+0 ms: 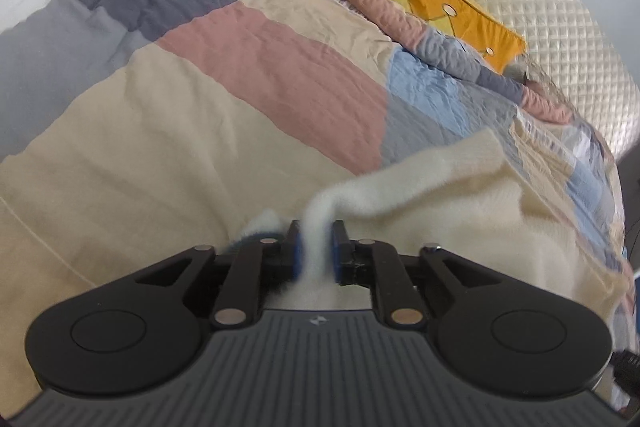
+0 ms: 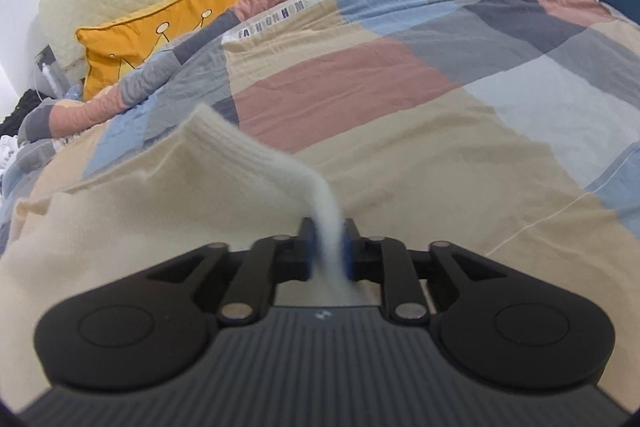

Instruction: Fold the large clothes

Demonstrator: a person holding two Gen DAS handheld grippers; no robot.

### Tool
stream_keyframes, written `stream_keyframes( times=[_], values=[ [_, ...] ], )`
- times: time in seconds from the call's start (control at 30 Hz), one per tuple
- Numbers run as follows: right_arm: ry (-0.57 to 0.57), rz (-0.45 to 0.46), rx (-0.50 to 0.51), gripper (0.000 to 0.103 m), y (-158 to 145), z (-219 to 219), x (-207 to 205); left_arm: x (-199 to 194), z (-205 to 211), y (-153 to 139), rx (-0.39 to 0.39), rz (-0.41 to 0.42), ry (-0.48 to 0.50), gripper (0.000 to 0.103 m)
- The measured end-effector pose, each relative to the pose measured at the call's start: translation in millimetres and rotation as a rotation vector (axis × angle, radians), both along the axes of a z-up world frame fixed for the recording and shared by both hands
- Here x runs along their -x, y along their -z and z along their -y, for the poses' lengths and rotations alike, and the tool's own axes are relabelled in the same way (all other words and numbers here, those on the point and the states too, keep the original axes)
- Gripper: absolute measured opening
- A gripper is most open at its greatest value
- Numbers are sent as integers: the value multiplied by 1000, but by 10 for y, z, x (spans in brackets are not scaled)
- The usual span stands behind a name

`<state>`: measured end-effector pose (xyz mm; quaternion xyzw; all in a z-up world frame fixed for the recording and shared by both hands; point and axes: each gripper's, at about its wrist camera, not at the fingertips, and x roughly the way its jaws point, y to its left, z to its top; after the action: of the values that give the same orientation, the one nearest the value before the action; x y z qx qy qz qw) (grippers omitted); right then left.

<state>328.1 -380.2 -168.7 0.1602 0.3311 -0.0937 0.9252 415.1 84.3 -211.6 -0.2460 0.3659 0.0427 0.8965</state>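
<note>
Both tongs are clenched on the same cream knitted garment (image 1: pixel 460 195): the left gripper (image 1: pixel 316 247) has a bunched, fuzzy ridge of the knit pinched between its blue pads, and the right gripper (image 2: pixel 329 247) pinches a ribbed strip of it in the same way, the cloth running up and away from between the fingers in each wrist view. From the left gripper the fabric stretches off to the right and spreads out low over the bed; from the right gripper it rises to the left, with the ribbed edge standing up as a small peak before the rest lies flat on the near left. The garment rests on a patchwork duvet (image 2: pixel 400 75) of beige, dusty pink, pale blue and grey blocks, which covers the bed and is rumpled into a long roll along its far edge. Printed letters show on a pale strip of that roll in the right wrist view. Beyond the roll, a mustard-yellow cushion (image 2: pixel 160 23) with a crown drawing leans against a cream quilted headboard (image 1: pixel 540 7). Dark clutter at the far left edge of the right wrist view is too small to tell.
</note>
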Motion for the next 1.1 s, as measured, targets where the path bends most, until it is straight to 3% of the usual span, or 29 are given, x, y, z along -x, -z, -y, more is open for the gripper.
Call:
stream_keyframes(
  times=[0.03,0.1,0.2,0.5,0.63,0.77,0.9,1.0,1.1],
  values=[
    [-3,4,7,32,-31,-17,27,36,39,-37,-21,6,5,34],
    [-8,26,4,49,-98,-45,119,133,116,-117,-53,24,18,46],
    [-20,67,6,55,-231,-102,300,324,245,-276,-126,69,20,54],
    [-132,195,44,55,-686,-457,902,1017,607,-725,-133,229,132,56],
    [-227,193,51,55,-710,-671,992,1210,807,-834,-170,269,195,56],
    [-295,149,53,55,-595,-865,948,1212,989,-727,-160,239,274,56],
    [-325,81,55,55,-382,-994,828,1082,1097,-448,-162,146,318,56],
    [-316,14,34,54,-187,-1009,734,936,1151,-211,-194,65,337,56],
    [-309,1,22,55,-47,-1002,676,850,1184,-68,-225,35,348,56]
  ],
)
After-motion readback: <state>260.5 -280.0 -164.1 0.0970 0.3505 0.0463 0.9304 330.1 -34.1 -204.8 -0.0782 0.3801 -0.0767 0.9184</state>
